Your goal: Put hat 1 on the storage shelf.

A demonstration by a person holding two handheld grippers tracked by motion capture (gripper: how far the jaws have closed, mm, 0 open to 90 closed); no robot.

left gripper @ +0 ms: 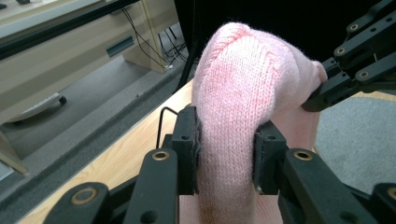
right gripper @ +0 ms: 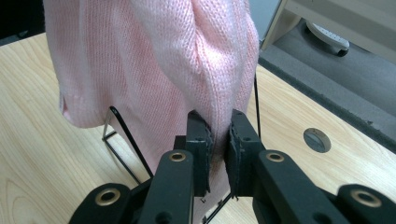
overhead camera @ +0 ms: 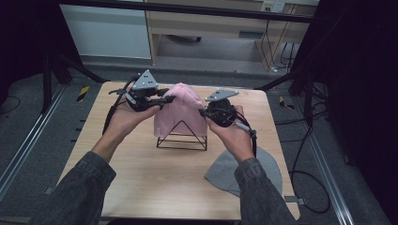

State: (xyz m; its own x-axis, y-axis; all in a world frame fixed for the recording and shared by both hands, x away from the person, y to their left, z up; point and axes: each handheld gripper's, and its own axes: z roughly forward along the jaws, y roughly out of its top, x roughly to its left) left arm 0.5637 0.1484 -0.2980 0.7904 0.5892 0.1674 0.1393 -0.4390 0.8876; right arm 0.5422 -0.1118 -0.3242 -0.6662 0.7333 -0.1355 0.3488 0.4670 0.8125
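Pink hat sits over a black wire stand mid-tabletop, toward the far edge; left gripper and right gripper each pinch a fold of its knit. The hat hides the stand's top. The right sleeve covers part of a grey hat by the near right corner.

Right gripper seen along its two black jaws, which rise from the lower edge and are pinched on a fold of a pink knitted hat. The hat hangs over a thin black wire stand, whose rods emerge below the hem at left and beside the fold at right. Beneath lies a light wooden tabletop with a round grey cap at right. Grey floor beyond.
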